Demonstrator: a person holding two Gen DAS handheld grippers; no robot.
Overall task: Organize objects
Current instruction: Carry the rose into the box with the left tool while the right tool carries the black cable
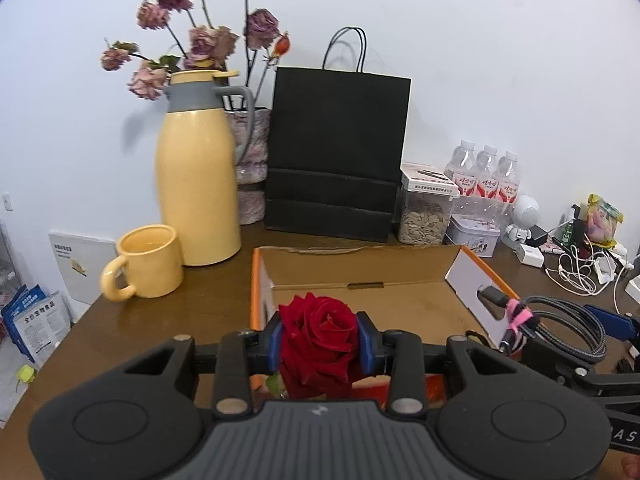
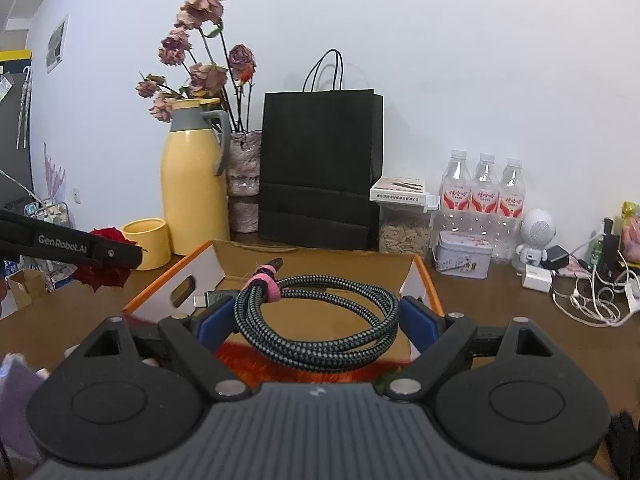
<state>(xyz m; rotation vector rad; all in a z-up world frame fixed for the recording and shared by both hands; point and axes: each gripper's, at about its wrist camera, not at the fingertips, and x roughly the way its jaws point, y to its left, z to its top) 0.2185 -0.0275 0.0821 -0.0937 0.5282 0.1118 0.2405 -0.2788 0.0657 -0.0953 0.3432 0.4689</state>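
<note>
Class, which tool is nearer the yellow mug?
Left. The left tool, gripping the red rose, sits beside the yellow mug; the right tool, holding the coiled cable, is farther right.

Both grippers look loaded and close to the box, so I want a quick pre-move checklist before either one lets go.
1. Left gripper shut on the red rose bloom: ok.
2. Right gripper shut on the coiled grey braided cable with pink strap: ok.
3. Open orange-edged cardboard box ahead of both: ok.
4. Box floor free of other items: cannot tell, partly hidden.
5. Yellow ceramic mug and yellow thermos jug stand outside the box: ok.
</note>
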